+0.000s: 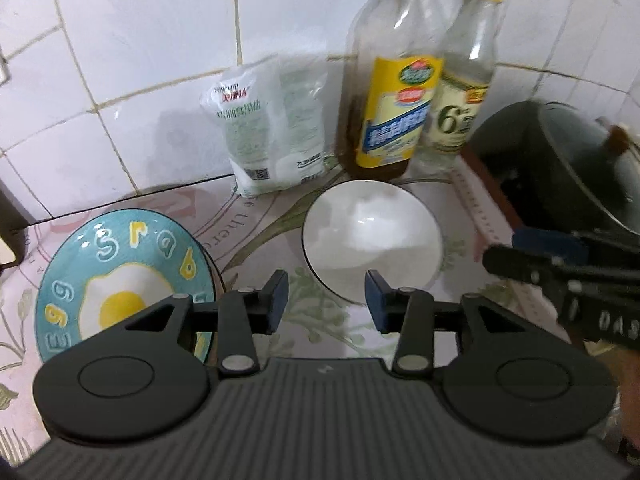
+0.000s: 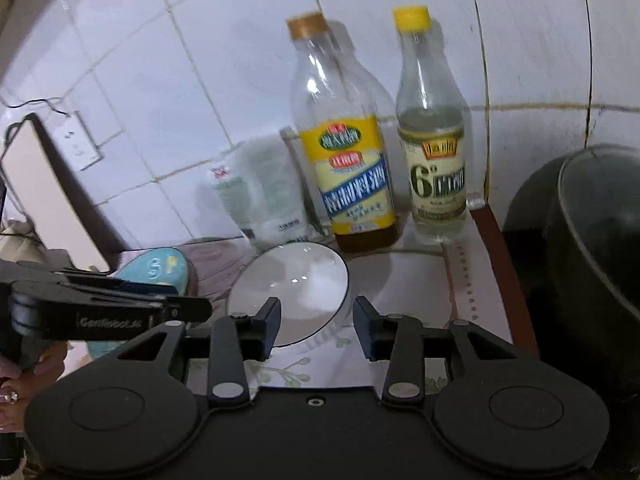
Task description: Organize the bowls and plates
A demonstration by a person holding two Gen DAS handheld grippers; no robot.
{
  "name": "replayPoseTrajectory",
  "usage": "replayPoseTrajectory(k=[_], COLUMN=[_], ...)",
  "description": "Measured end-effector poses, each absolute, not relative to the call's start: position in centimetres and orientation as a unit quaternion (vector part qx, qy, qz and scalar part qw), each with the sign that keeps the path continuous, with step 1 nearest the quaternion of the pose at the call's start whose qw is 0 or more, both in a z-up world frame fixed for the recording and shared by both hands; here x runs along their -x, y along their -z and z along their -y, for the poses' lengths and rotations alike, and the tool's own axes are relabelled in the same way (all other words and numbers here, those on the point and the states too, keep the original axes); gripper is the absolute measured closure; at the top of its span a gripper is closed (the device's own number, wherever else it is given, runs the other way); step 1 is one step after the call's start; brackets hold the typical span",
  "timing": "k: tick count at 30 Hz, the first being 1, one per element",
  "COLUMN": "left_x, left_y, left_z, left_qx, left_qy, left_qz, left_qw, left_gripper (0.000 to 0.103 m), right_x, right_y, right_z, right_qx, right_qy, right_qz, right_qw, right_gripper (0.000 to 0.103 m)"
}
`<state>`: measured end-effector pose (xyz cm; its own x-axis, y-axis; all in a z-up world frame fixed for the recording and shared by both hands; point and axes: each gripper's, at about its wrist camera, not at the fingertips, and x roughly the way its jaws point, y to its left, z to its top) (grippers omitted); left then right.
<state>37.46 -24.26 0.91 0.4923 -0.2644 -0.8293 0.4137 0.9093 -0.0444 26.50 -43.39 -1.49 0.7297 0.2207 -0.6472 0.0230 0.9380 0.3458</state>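
A white bowl (image 1: 370, 232) with a dark rim stands upright on the patterned cloth. Left of it a turquoise plate (image 1: 132, 240) with a fried-egg picture rests tilted. My left gripper (image 1: 326, 296) hovers open just in front of the bowl's near rim, with nothing pressed between its pads. My right gripper (image 1: 508, 248) reaches in from the right at the bowl's side. In the right wrist view, my right gripper (image 2: 316, 320) is open over the bowl's (image 2: 296, 280) near edge, touching nothing. The left gripper (image 2: 188, 300) crosses in front of the plate (image 2: 164, 268) and hides most of it.
Against the tiled wall behind the bowl stand a yellow-labelled bottle (image 1: 392, 120), a yellow-capped clear bottle (image 1: 460, 92) and a white bag (image 1: 272, 128). A dark pot (image 2: 580, 260) sits at the right. A person's hand (image 2: 24, 380) shows at lower left.
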Motion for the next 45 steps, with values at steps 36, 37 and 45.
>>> replayPoseTrajectory(k=[36,37,45], left_x=[-38.0,-37.4,-32.1], left_y=[-0.4,-1.1,-5.2], left_z=[24.0,23.7,20.1], left_qx=[-0.053,-0.052,-0.044], left_qy=[0.172,0.173,0.183], left_qz=[-0.470,-0.466,-0.436], left_qw=[0.864,0.866,0.880], left_gripper=[0.096,0.096,0.095], right_x=[-30.2,-29.6,-25.7], right_y=[6.4,5.7,0.8], right_z=[43.2,42.9,40.7], right_qx=[-0.278,-0.275,-0.258], right_qy=[-0.072,-0.073,-0.094], right_qz=[-0.435,-0.431,-0.403], right_qw=[0.853,0.856,0.873], right_gripper=[0.083,0.083,0.083])
